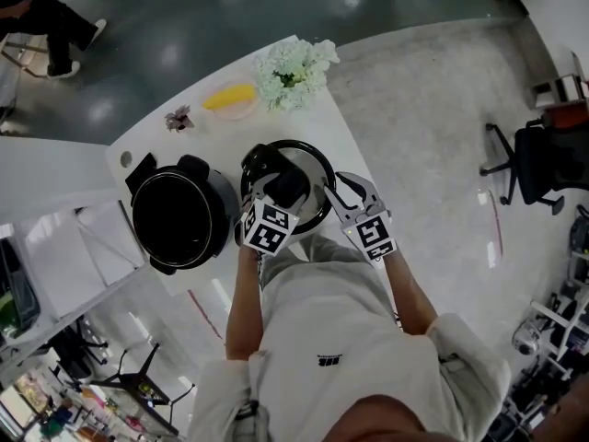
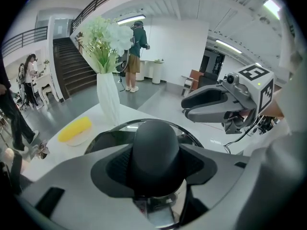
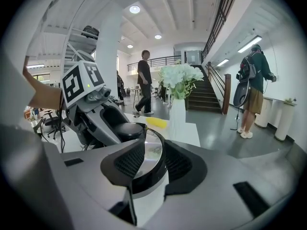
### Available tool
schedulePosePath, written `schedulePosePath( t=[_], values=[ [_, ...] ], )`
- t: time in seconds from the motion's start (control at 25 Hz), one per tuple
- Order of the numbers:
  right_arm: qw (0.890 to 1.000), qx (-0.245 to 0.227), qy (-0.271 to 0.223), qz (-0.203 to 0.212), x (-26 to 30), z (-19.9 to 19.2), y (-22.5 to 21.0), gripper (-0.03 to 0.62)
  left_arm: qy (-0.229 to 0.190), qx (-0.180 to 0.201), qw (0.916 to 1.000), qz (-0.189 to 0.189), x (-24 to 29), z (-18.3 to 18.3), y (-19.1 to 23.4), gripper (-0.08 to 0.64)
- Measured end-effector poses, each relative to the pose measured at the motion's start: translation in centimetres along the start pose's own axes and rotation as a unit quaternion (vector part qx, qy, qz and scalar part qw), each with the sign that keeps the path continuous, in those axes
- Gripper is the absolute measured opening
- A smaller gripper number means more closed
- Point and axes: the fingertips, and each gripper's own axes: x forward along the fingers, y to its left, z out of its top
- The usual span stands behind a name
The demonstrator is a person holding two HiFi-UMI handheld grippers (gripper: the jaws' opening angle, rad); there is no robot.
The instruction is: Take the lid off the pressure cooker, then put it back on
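The pressure cooker pot (image 1: 179, 217), black and uncovered, stands on the white table (image 1: 348, 141) at the left. Just right of it is the round glass lid (image 1: 306, 151) with a black rim and a black knob (image 2: 156, 147). My left gripper (image 1: 279, 184) is shut on the knob, whose sides sit against both pads. My right gripper (image 1: 337, 188) is closed on the lid's right rim (image 3: 152, 150), one pad above the glass and one below. Whether the lid rests on the table or hangs just above it I cannot tell.
A white vase of pale flowers (image 1: 293, 72) and a yellow thing on a small plate (image 1: 230, 97) stand at the table's far end. A small dried flower (image 1: 179, 118) lies left of them. The table's edge runs close behind the lid. People stand far off.
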Motion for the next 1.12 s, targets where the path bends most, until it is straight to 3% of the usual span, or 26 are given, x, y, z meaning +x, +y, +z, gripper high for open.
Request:
schedulePosePath(
  t=[1.12],
  values=[
    [0.999,0.025,0.031,-0.018,1.1,-5.3,0.1,0.127,0.0,-0.002,0.9997,0.024,4.7,-3.2,0.1,0.287]
  ],
)
